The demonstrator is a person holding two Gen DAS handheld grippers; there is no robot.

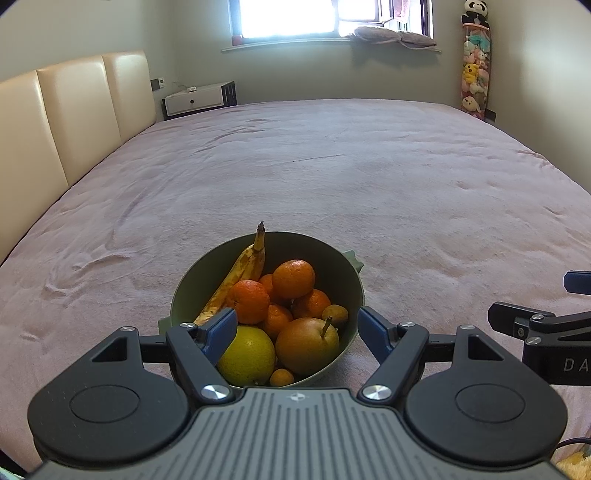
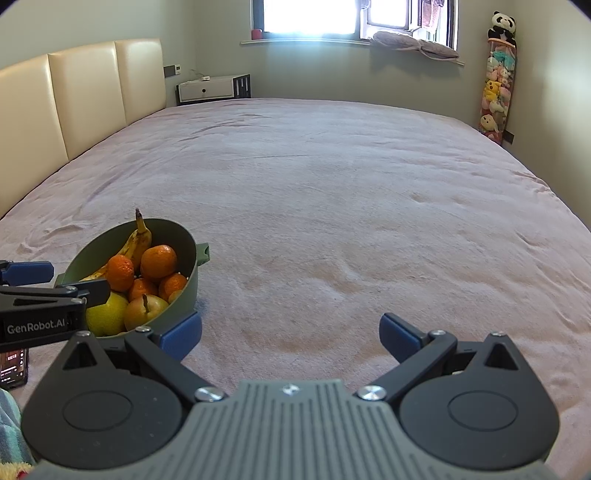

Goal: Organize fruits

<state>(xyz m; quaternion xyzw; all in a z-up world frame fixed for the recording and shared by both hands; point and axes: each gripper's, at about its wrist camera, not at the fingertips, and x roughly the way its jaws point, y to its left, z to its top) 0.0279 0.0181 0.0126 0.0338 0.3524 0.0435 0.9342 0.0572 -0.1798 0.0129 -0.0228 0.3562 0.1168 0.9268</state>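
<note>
Bowl [image 1: 334, 258]: green, with side tabs, on the pink bed [image 1: 369, 177], near its front edge.
Fruit: spotted banana [image 1: 243, 269] leaning on the rim, mandarins [image 1: 293, 278] piled in the middle, yellow citrus [image 1: 247, 354] and russet apple [image 1: 306, 345] in front.
Left gripper [image 1: 297, 332]: jaws wide open, straddling the bowl's near side, holding nothing.
Right gripper [image 2: 290, 338]: jaws wide open over bare blanket, right of the bowl.
Right view only: phone [image 2: 14, 367] at left edge.

You are in a home bedroom. Ahead of your gripper stretches a wide bed [image 1: 332, 177] under a pink blanket, with a cream padded headboard [image 1: 74, 114] to its left, a white nightstand [image 1: 195, 99] beyond, a bright window [image 1: 295, 18], and stacked plush toys [image 1: 475, 74] far right.
</note>
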